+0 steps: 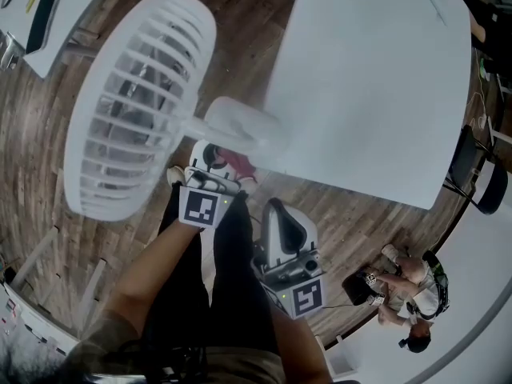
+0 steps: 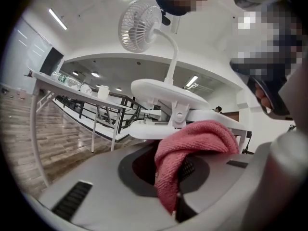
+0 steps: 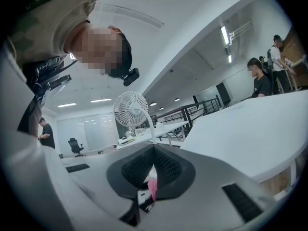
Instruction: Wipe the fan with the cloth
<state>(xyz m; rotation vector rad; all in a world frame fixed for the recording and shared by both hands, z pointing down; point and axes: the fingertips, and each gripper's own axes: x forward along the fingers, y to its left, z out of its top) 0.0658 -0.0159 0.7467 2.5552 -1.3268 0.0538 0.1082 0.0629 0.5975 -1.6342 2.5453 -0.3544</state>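
The white fan (image 1: 136, 102) rises on a curved neck from its clip base (image 1: 240, 125), which is clamped on the edge of the white table (image 1: 376, 86). My left gripper (image 1: 210, 162) is shut on a pink cloth (image 1: 242, 166) just below that clip. In the left gripper view the cloth (image 2: 197, 143) bulges out of the jaws close under the clip (image 2: 168, 97), with the fan head (image 2: 139, 25) high above. My right gripper (image 1: 276, 208) hangs shut and empty, lower and to the right. In the right gripper view the fan (image 3: 131, 109) stands far ahead of the right gripper (image 3: 154, 153).
A second white table (image 1: 48, 14) with a dark flat item sits at the upper left. People (image 1: 408, 290) crouch on the wooden floor at the lower right, near a dark chair (image 1: 480, 182). My legs fill the bottom middle of the head view.
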